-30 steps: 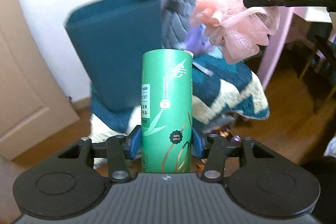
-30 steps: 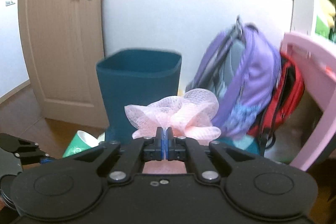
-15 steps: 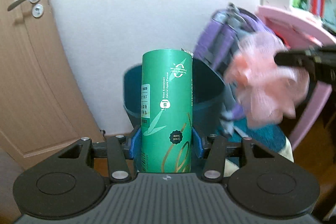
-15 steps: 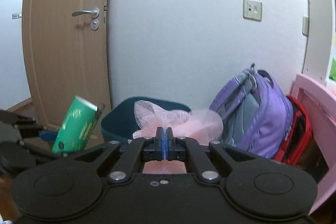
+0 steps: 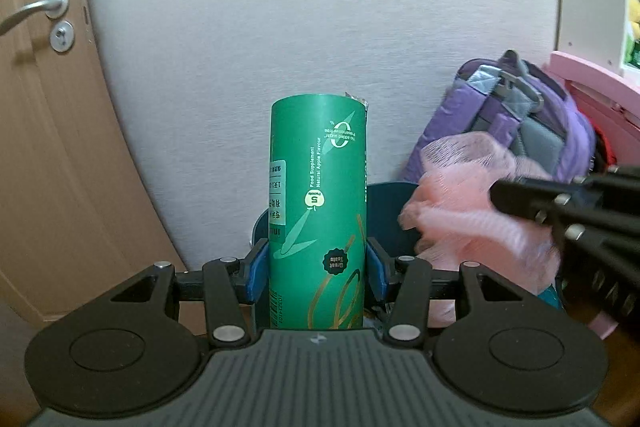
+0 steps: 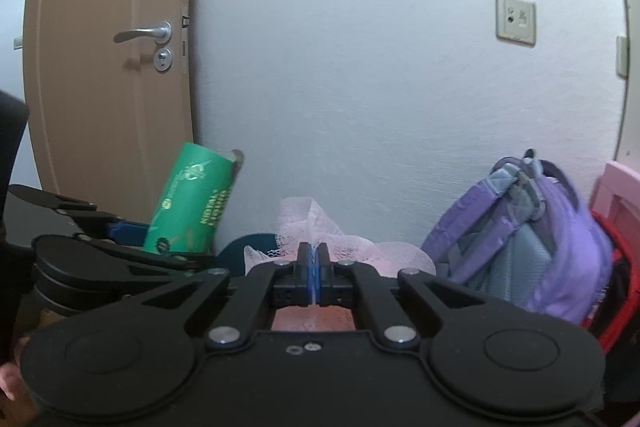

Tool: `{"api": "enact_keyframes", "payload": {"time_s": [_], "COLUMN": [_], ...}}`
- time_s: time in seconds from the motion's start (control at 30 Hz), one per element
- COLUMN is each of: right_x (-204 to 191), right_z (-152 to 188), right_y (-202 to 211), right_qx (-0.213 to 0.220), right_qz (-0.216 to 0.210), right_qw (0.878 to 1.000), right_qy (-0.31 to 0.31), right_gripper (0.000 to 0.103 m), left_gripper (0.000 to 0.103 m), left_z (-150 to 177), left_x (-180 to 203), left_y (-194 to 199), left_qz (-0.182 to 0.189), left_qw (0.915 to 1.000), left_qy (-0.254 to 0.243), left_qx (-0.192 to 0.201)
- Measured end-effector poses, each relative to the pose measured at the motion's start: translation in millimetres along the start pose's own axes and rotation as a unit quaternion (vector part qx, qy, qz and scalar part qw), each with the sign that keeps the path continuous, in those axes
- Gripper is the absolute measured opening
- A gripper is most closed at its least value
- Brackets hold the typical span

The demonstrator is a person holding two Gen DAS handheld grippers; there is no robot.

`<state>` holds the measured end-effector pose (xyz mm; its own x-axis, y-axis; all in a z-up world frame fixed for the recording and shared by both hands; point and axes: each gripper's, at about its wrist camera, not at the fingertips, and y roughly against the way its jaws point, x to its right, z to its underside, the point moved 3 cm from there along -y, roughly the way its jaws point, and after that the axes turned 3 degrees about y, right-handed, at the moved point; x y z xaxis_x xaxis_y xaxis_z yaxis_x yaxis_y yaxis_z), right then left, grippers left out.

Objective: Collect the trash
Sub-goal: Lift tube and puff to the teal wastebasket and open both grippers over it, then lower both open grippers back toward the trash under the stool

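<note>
My left gripper (image 5: 318, 273) clamps the green tube (image 5: 318, 211); my right gripper (image 6: 314, 273) pinches the pink mesh pouf (image 5: 472, 207). Both hang above the dark bin (image 5: 390, 219). Step: disposal. Next, I judge: centre over the opening, then release.

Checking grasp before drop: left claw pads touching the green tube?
Touching. In the left wrist view both blue pads of the left claw press the green tube sides, no gap.
</note>
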<state>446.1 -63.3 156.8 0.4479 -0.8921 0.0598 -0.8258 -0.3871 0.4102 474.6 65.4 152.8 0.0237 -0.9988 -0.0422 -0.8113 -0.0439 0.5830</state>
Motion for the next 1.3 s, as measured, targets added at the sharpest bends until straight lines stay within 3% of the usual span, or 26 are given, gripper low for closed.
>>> {"api": "enact_keyframes", "payload": {"time_s": [0.23, 0.5, 0.67, 0.83, 1.0, 1.13, 1.3], "right_x": [-4, -13, -15, -16, -12, -5, -4], "right_z": [19, 56, 67, 68, 67, 64, 57], "right_y": [-59, -91, -94, -84, -67, -47, -14], "right_qx": [-0.040, -0.101, -0.124, -0.131, -0.131, -0.124, -0.109], "right_qz": [-0.016, -0.033, -0.034, -0.032, -0.017, -0.012, -0.010], "right_qw": [0.999, 0.994, 0.991, 0.990, 0.990, 0.991, 0.993], "right_qy": [0.002, 0.026, 0.042, 0.047, 0.049, 0.044, 0.041], "right_gripper": [0.001, 0.001, 0.013, 0.024, 0.030, 0.041, 0.045], "left_gripper": [0.048, 0.049, 0.049, 0.051, 0.069, 0.070, 0.070], "left_z": [2, 22, 33, 38, 37, 35, 33], "left_x": [-8, 2, 12, 18, 23, 24, 28], "left_y": [-61, -96, -105, -99, -81, -59, -22], "left_qz": [0.002, 0.011, 0.004, 0.011, 0.004, 0.013, 0.022], "left_qw": [0.9989, 0.9960, 0.9938, 0.9937, 0.9951, 0.9960, 0.9968], "left_qy": [0.017, -0.009, -0.031, -0.034, -0.044, -0.044, -0.051], "left_qx": [-0.044, -0.088, -0.107, -0.106, -0.088, -0.077, -0.057]}}
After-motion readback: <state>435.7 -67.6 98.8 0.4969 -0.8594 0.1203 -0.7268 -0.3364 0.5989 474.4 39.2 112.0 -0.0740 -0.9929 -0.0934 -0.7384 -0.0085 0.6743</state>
